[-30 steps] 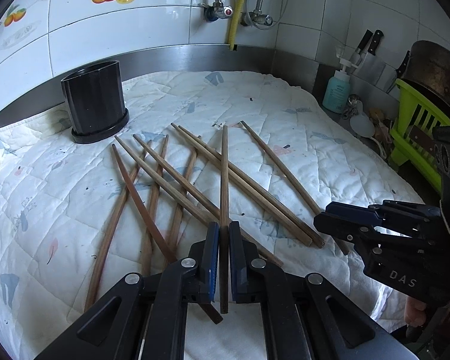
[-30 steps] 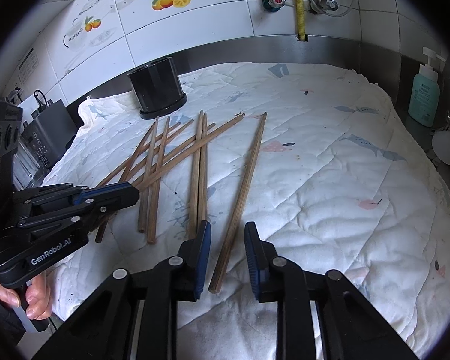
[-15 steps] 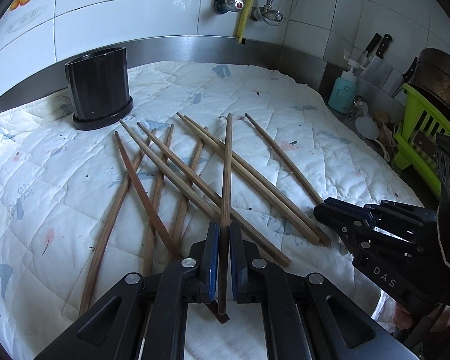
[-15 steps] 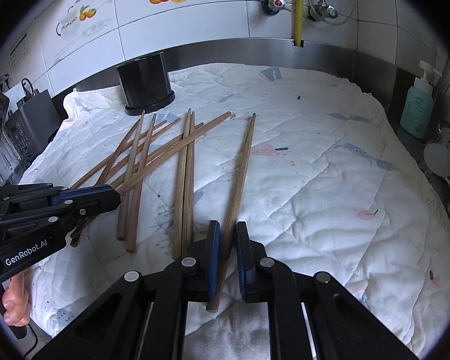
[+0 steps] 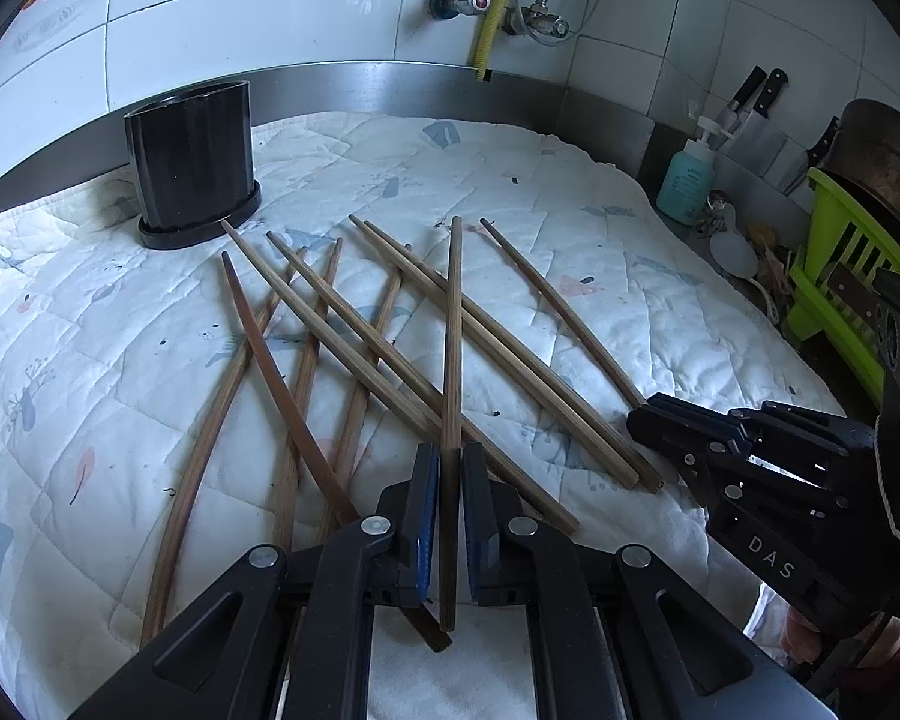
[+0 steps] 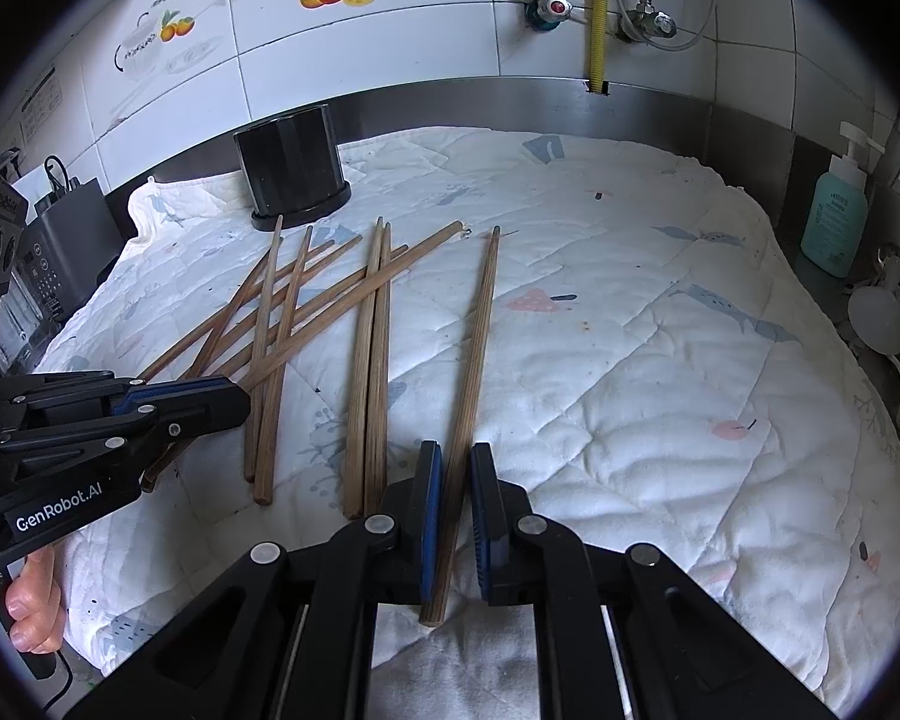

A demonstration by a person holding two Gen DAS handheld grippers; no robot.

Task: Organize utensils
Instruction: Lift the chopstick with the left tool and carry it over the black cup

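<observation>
Several wooden chopsticks lie crossed on a white quilted cloth (image 5: 570,192). My left gripper (image 5: 449,468) is shut on one chopstick (image 5: 452,348), which points away over the pile. My right gripper (image 6: 455,468) is shut on the rightmost chopstick (image 6: 480,324), near its close end. A black holder (image 5: 191,171) stands upright at the back left of the cloth, also seen as a black holder (image 6: 291,165) in the right wrist view. Each gripper shows in the other's view: the right gripper (image 5: 648,420) beside the pile's right side, the left gripper (image 6: 234,399) over its left side.
A teal soap bottle (image 6: 837,222) stands by the right wall. A green rack (image 5: 840,276) with a dark pan and knives (image 5: 756,96) sits at the far right. A dark appliance (image 6: 69,252) is off the cloth's left end. A hand (image 6: 30,606) holds the left gripper's handle.
My right gripper's jaws closed from apart onto the rightmost chopstick. My left gripper stayed shut on its chopstick, whose far tip has shifted slightly against the pile.
</observation>
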